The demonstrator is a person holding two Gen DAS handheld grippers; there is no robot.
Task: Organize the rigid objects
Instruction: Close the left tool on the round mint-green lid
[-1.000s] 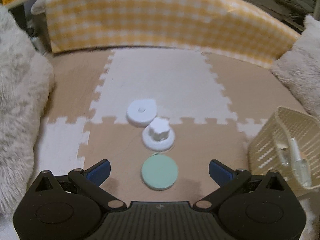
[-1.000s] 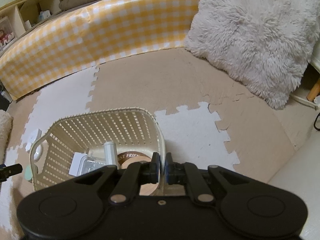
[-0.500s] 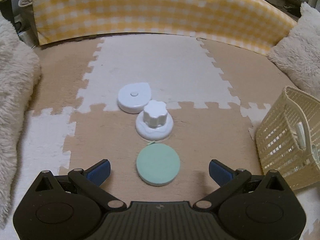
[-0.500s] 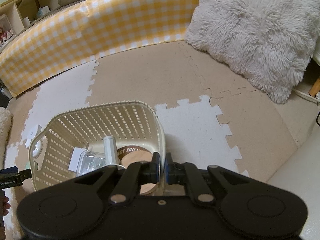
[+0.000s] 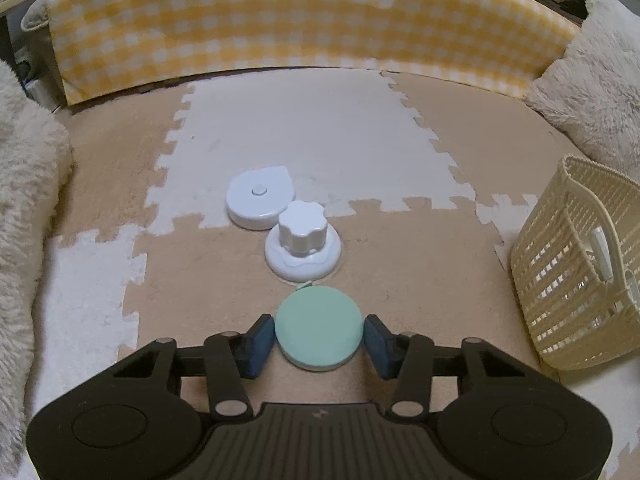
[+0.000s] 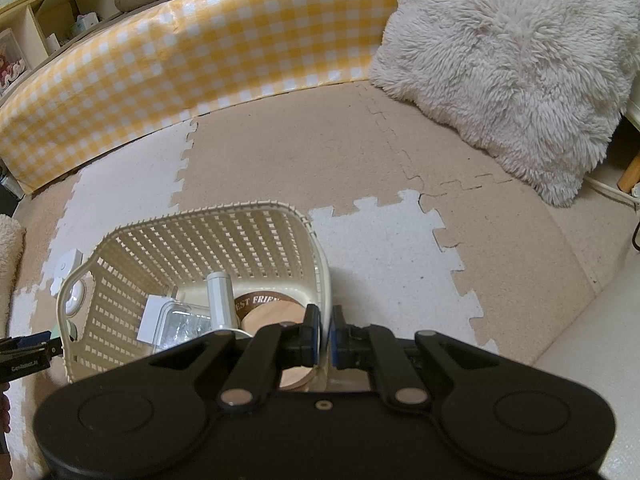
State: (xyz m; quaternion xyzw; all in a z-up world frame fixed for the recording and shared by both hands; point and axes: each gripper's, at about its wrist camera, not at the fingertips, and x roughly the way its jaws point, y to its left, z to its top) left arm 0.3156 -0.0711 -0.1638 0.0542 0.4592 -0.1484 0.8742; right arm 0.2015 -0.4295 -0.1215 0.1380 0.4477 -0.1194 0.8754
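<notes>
A mint-green round disc [image 5: 319,327] lies on the foam mat between the fingers of my left gripper [image 5: 319,340]. The blue pads touch or nearly touch its sides. Beyond it stand a white knob-topped lid [image 5: 303,246] and a white teardrop-shaped case [image 5: 260,197]. My right gripper [image 6: 326,334] is shut on the rim of the cream lattice basket [image 6: 200,236], which also shows in the left wrist view [image 5: 576,272]. In the basket lie a white tube [image 6: 219,298], a clear box [image 6: 182,326] and a wooden round piece [image 6: 276,314].
A yellow checked bolster [image 5: 300,20] bounds the far side of the mat. Fluffy cushions lie at the left [image 5: 24,200] and far right [image 6: 512,64]. Shelves [image 6: 44,28] stand behind the bolster.
My left gripper has moved forward and its fingers have closed in from wide open onto the sides of the green disc. The right gripper stays shut on the basket rim.
</notes>
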